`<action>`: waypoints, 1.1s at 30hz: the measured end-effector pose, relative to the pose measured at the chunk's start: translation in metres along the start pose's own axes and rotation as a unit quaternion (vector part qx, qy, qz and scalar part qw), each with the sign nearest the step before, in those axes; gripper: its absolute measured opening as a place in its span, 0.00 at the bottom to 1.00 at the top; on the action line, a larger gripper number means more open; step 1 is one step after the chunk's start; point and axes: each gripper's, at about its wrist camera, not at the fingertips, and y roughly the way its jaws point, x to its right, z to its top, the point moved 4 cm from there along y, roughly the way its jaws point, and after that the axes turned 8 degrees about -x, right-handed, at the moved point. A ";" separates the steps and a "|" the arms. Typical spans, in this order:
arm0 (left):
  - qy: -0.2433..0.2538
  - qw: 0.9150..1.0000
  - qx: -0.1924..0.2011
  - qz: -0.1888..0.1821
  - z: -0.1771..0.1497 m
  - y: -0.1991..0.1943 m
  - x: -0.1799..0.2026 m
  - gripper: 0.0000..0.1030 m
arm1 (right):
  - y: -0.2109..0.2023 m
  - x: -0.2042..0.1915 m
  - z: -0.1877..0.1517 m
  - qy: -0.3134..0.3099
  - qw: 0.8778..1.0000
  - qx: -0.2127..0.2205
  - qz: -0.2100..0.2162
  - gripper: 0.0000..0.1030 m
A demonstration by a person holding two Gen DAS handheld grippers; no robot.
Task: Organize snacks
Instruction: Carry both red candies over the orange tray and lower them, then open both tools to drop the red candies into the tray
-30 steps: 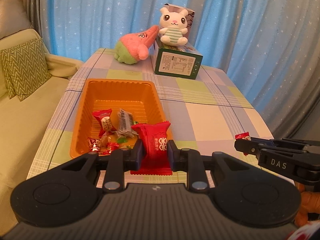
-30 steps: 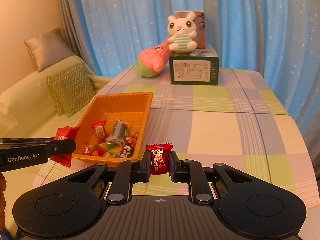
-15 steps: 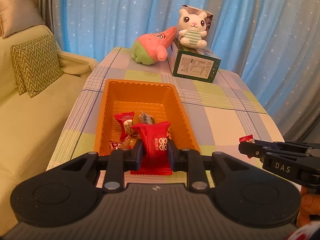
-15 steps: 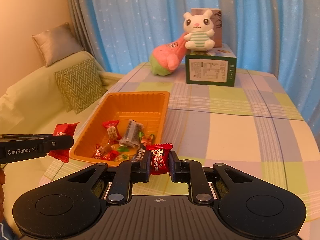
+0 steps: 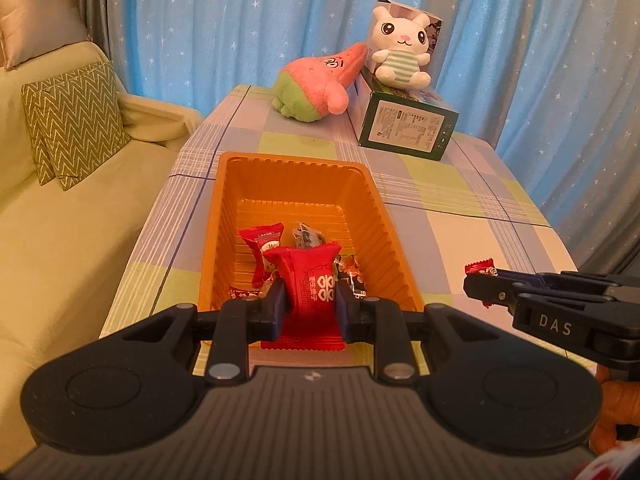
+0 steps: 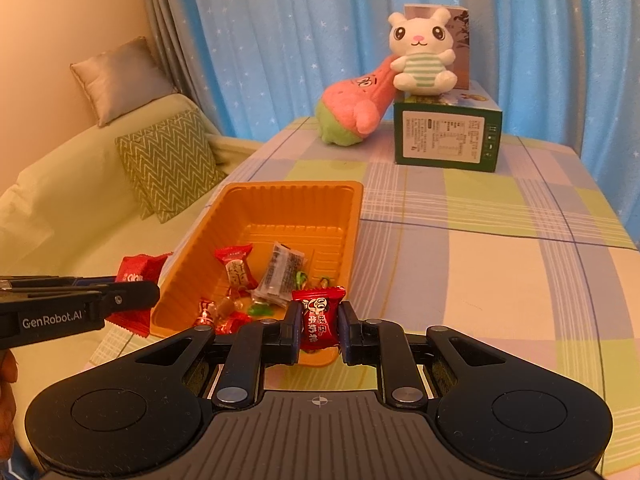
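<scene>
- Left tongs [image 5: 310, 304] clamped narrow on one large red snack packet [image 5: 310, 280], white characters printed on its front, crimped lower edge hanging below the pads, held above the near end of the orange tray [image 5: 298, 168].
- Right tongs [image 6: 320, 326] pinched tight on one small red candy [image 6: 319, 316], twisted wrapper with a cartoon face and white characters, poised over the tray's near right corner.
- Seen from the left wrist view: right tongs at the right edge over the tabletop [image 5: 460, 232], beside the tray, only the candy's red tip showing past the pads.
- One orange tray, ribbed plastic, rectangular, on the left part of the checked tabletop; far half bare, near half holding a loose heap of wrapped snacks.
- Countable in the heap: one red-and-cream packet [image 6: 237, 270], one clear packet with dark print [image 6: 282, 274], several smaller red and green sweets at the near wall, exact number unclear.
- At the tabletop's far end: one green box [image 6: 446, 138], one taller box [image 6: 460, 40] behind, two plush toys, namely a white rabbit [image 6: 422, 54] seated on the green box and a pink-and-green toy [image 6: 354, 108] leaning against it.
- Beyond: blue star-patterned curtain [image 6: 300, 20]; sofa [image 5: 60, 240] to the left with two cushions, one zigzag-patterned, one plain.
</scene>
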 end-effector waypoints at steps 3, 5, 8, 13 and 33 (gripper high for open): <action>0.000 1.000 -0.004 0.000 0.003 0.008 -0.003 0.22 | 0.008 0.000 0.005 0.000 1.000 -0.002 0.002 0.19; 0.001 1.000 -0.007 0.001 0.006 0.014 -0.005 0.22 | 0.013 0.000 0.010 -0.001 1.000 -0.003 0.003 0.18; 0.002 1.000 -0.012 0.001 0.011 0.022 -0.008 0.22 | 0.022 0.000 0.016 0.000 1.000 -0.005 0.005 0.18; 0.004 1.000 -0.018 0.001 0.020 0.037 -0.013 0.22 | 0.037 -0.001 0.026 -0.001 1.000 -0.010 0.010 0.18; 0.025 0.999 -0.032 -0.004 0.096 0.114 -0.040 0.22 | 0.120 0.006 0.080 -0.003 0.999 -0.027 0.018 0.19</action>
